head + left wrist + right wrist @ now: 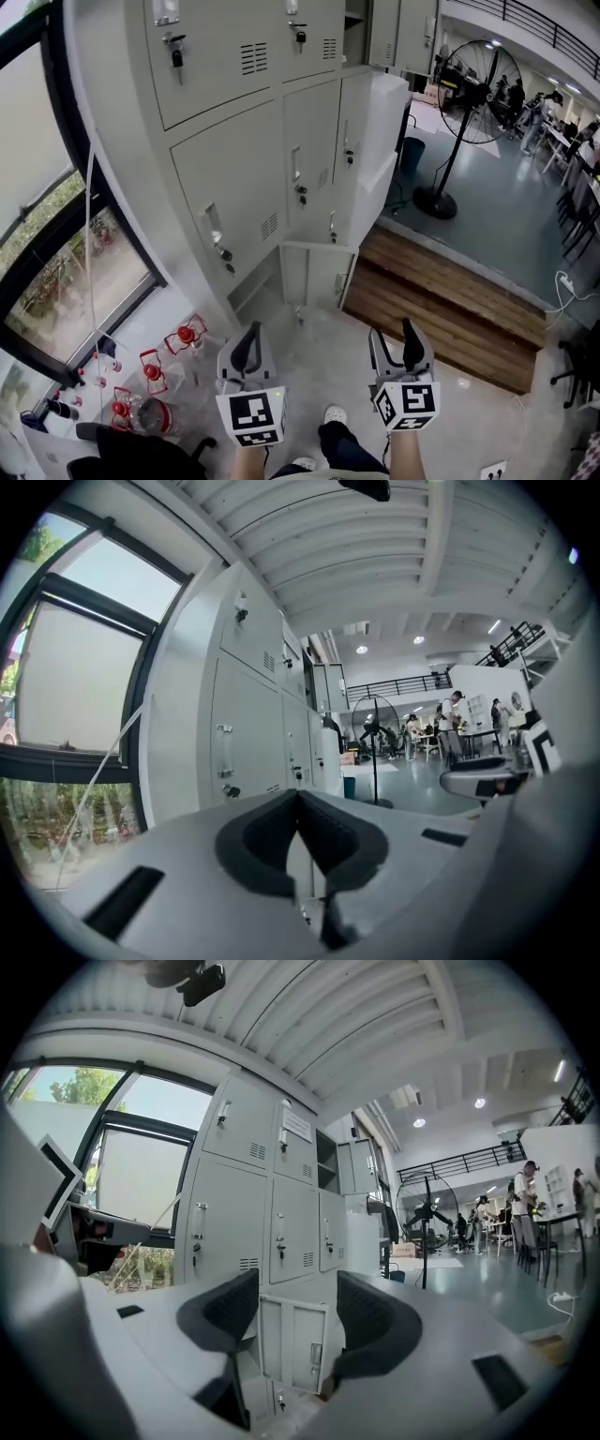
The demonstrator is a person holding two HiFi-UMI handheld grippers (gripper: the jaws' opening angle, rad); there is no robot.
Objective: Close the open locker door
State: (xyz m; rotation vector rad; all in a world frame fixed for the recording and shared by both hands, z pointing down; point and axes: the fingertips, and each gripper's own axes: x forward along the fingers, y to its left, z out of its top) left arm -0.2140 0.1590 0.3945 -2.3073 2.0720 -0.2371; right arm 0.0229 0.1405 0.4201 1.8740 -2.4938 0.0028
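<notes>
A grey locker bank (234, 178) fills the upper left of the head view. In its bottom row one door (319, 277) stands swung out from its frame; in the right gripper view this open door (295, 1344) shows between the jaws, some way off. My left gripper (248, 349) hangs low in front of the lockers, its dark pads (272, 841) pressed together with nothing in them. My right gripper (398, 345) is level with it to the right, with its fingers (220, 1312) spread apart and empty. Neither gripper touches the door.
A wooden step (441, 300) runs to the right of the lockers. A standing fan (469, 103) and a blue bin (411, 155) stand beyond it. Red-capped bottles (150, 375) sit on the floor at left by the window. The person's shoe (335, 414) shows between the grippers.
</notes>
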